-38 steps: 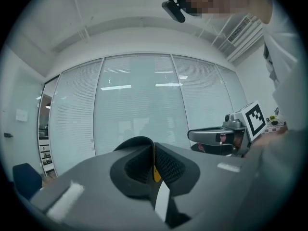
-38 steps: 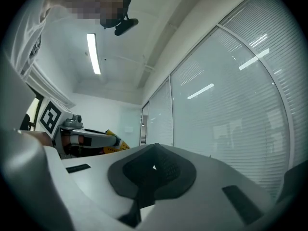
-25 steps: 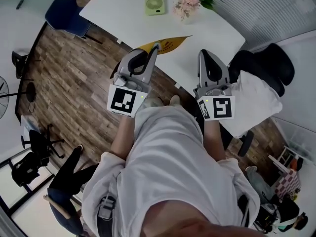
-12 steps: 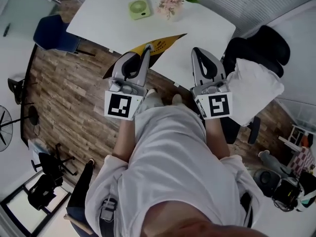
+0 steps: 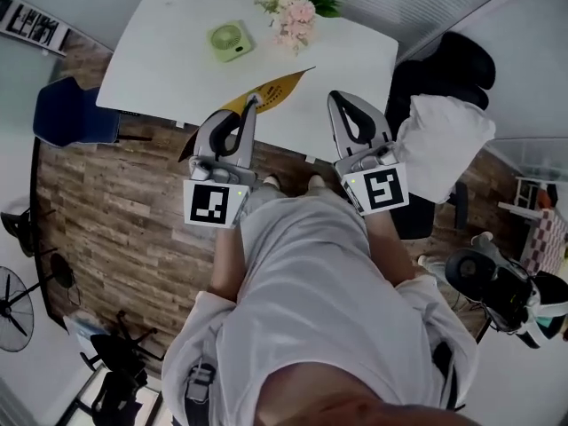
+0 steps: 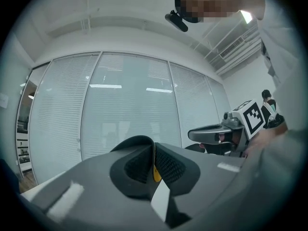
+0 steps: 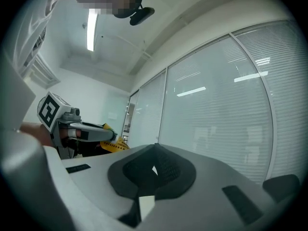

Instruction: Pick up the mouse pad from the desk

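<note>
White counter (image 5: 169, 56) sits more central than 1 second ago, as both tools have swung across. Left tool (image 5: 252, 105) stays clenched on the yellow mouse pad (image 5: 275, 89) over the counter's near edge, so pickup looks done. Right tool (image 5: 335, 98) is clenched, empty.

Bare white desk (image 5: 160, 51) top is noted ahead of both grippers, whose tips are seen over its near edge. The far strip is taken up by a green fan (image 5: 229, 40) and flowers (image 5: 297, 11), near each other. The yellow mouse pad (image 5: 277, 87), clamped in the left gripper (image 5: 252, 103), juts into the gap toward the right gripper (image 5: 335, 98). The right side is blocked by a black chair (image 5: 461, 56) draped with white cloth (image 5: 444, 145), just beside that gripper. The left side is open over wooden floor (image 5: 115, 202); a blue chair (image 5: 67, 114) stands well apart.
</note>
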{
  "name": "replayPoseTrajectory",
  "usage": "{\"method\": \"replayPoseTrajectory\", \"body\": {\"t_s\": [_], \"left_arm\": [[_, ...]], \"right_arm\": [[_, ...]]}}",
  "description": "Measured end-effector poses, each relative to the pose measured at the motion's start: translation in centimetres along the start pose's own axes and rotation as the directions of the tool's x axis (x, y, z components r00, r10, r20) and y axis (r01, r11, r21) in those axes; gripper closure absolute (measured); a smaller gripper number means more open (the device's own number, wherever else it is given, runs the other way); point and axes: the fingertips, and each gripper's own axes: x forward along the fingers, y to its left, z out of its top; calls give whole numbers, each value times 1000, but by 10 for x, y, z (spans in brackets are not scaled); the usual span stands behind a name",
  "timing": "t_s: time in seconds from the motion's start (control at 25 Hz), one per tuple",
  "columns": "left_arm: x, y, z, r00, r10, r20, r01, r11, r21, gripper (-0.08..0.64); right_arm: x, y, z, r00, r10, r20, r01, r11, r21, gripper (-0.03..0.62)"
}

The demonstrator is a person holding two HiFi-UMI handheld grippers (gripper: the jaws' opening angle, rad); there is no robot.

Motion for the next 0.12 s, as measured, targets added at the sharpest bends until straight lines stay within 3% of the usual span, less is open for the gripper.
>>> {"method": "replayPoseTrajectory", "body": {"t_s": [0.12], "left_arm": [[-12,25,-3,1000,-12,-3,12,1000,-9,555]], "right_arm": [[20,20,6,1000,-9,-12,9,1000,-10,595]]}}
